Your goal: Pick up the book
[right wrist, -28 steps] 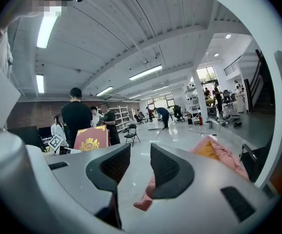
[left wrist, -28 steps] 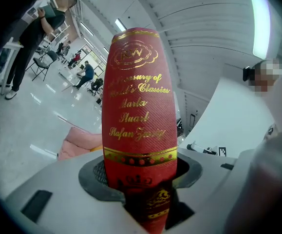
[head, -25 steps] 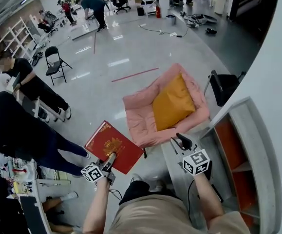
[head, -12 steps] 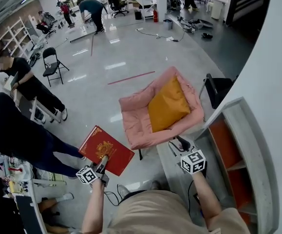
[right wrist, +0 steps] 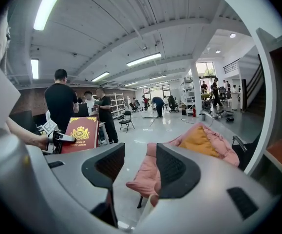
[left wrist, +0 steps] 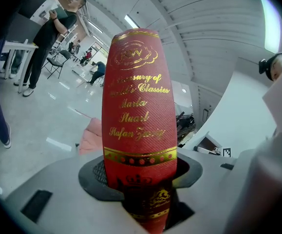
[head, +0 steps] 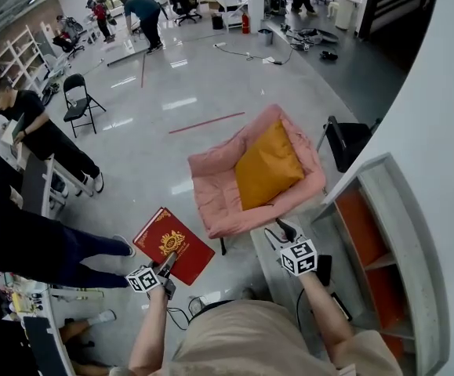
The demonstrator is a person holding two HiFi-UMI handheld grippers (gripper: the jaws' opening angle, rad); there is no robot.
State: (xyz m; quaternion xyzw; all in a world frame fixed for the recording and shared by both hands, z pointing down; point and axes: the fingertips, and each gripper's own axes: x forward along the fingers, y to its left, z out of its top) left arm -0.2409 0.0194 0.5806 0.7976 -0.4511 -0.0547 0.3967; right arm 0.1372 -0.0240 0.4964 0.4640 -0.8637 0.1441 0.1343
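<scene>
A red hardcover book (head: 172, 244) with gold print hangs in the air above the floor, held by its near edge. My left gripper (head: 166, 265) is shut on it; in the left gripper view the book's spine (left wrist: 140, 116) stands up between the jaws. The same book (right wrist: 82, 133) shows at the left of the right gripper view. My right gripper (head: 283, 231) is open with nothing between its pads (right wrist: 176, 168), off to the right of the book and near the pink chair.
A pink padded chair (head: 219, 190) with an orange cushion (head: 268, 164) stands just ahead. A grey and orange shelf unit (head: 383, 233) is at the right. People in dark clothes (head: 46, 135) stand at desks on the left, with a folding chair (head: 78, 100) beyond.
Both grippers have sunk lower in the head view. The book went down with the left gripper and stays in its grip. The right gripper stays open.
</scene>
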